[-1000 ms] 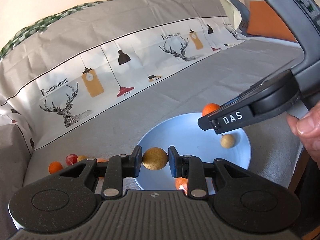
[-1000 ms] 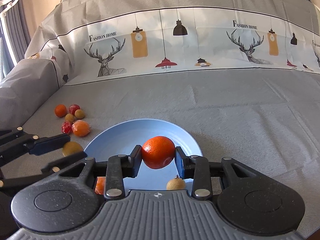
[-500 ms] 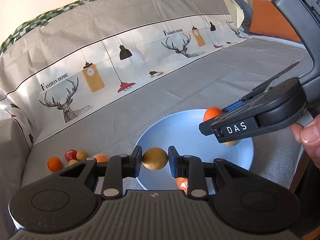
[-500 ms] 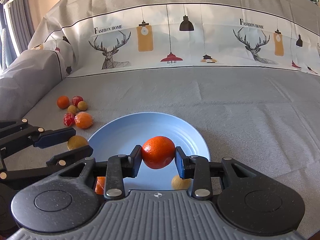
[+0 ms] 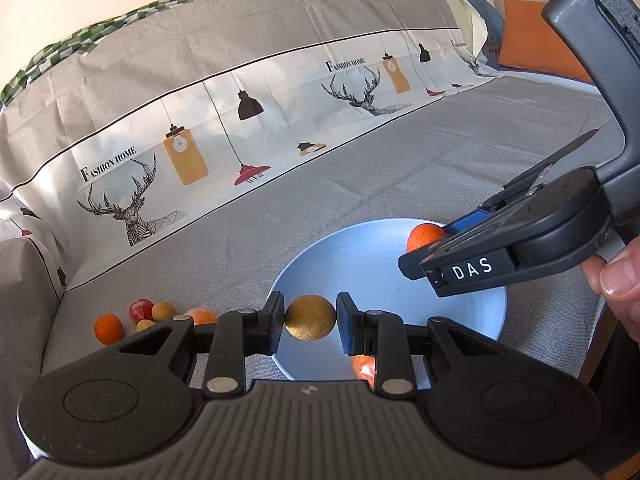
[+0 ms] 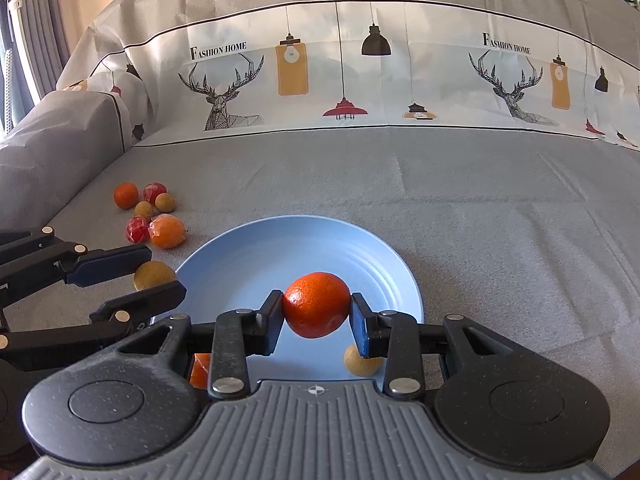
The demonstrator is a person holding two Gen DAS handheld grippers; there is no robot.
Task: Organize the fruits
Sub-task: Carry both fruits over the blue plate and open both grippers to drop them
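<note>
Holding: left gripper [image 5: 310, 317] clamped on tan fruit [image 5: 310, 317]; right gripper [image 6: 317, 311] clamped on orange [image 6: 317, 311] | both above blue plate [image 6: 240, 256] | advice: lower close before parting fingers; avoid fruit already resting there; prevent rolling

Plate [image 6: 248, 256] mostly bare; loose fruits [image 6: 150, 212] crowd its left side.

Both views are bright with soft daylight; in the right wrist view it enters from the curtained window [image 6: 16, 40] at 10 o'clock. Shadows are faint. Focus is sharp throughout. Fisheye bending curves the sofa cover [image 5: 240, 60] towards every edge, with dark vignetted corners.
</note>
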